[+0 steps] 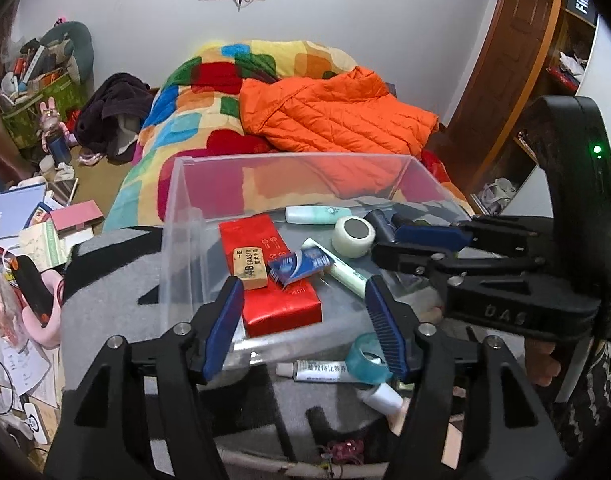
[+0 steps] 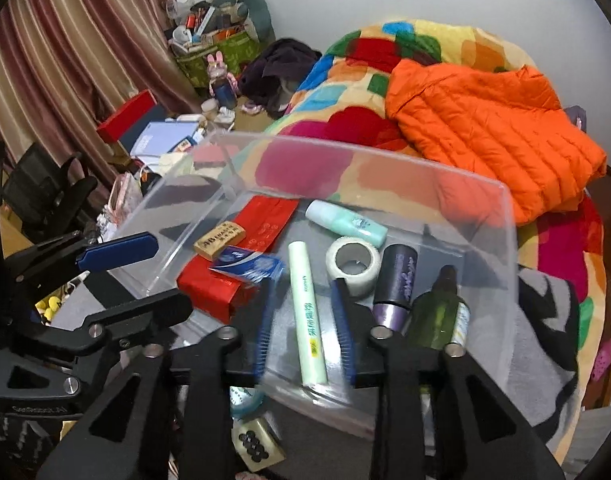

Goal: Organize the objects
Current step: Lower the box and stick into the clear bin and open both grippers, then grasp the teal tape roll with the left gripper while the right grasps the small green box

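Observation:
A clear plastic bin (image 1: 177,216) (image 2: 509,240) holds a red packet (image 1: 273,304) (image 2: 209,288), an eraser (image 1: 251,266) (image 2: 219,236), a blue sachet (image 1: 299,266) (image 2: 249,266), a pale green tube (image 1: 347,274) (image 2: 307,320), a white tape roll (image 1: 353,236) (image 2: 353,264), a mint bottle (image 1: 317,214) (image 2: 345,220), a purple bottle (image 2: 397,280) and a green spray bottle (image 2: 437,316). My left gripper (image 1: 303,320) is open above the bin's near edge. My right gripper (image 2: 303,320) is open, astride the pale green tube without touching it.
Outside the bin's near wall lie a teal tape roll (image 1: 367,358), a white ointment tube (image 1: 317,372), a small white bottle (image 1: 381,396) and a cube with black dots (image 2: 257,444). A bed with a colourful blanket (image 1: 209,92) and orange jacket (image 2: 485,128) lies behind. Clutter fills the left.

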Demonstrator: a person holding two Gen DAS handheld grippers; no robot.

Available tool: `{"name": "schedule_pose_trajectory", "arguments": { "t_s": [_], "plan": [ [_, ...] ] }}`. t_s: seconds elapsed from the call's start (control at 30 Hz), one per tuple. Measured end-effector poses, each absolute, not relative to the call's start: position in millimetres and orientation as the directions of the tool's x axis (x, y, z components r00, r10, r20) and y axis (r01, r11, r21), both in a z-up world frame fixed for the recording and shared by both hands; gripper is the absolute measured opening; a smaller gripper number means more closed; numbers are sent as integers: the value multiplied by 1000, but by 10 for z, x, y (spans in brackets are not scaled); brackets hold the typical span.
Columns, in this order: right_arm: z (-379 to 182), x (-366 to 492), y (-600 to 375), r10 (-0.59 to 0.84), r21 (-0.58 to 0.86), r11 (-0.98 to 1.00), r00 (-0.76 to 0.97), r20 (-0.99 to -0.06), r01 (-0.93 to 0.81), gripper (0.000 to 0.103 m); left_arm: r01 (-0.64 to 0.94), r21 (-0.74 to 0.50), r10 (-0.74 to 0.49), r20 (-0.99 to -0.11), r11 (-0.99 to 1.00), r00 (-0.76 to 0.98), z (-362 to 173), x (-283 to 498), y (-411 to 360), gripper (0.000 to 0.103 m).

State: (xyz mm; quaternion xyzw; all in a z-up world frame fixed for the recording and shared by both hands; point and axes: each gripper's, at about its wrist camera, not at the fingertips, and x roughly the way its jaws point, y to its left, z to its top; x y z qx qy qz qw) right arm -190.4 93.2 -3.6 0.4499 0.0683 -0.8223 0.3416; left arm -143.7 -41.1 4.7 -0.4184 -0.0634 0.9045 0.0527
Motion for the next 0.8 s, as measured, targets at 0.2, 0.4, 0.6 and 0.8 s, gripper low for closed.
{"name": "schedule_pose_trajectory", "arguments": {
  "t_s": [0.2,0.4,0.6,0.8],
  "plan": [
    [251,-1640,1145,-511,156,-765,-440,-739,625,34,-38,-153,139,-733,-988,-666,119,-1173,-437,78],
    [371,-1340,1314,-511,119,-766,-487,-708,632,35,-39,-139,131,-752,-990,-647,8,-963,-399,81],
    [58,-1131,1340,-498,137,-757,-428,-754,639,35,-39,-141,134,-772,-989,-621,-174,-843,-346,81],
    [-399,-1104,1261,-482,196,-741,-306,-821,642,35,-85,-152,172,-780,-985,-601,-217,-846,-233,66]
  ]
}}
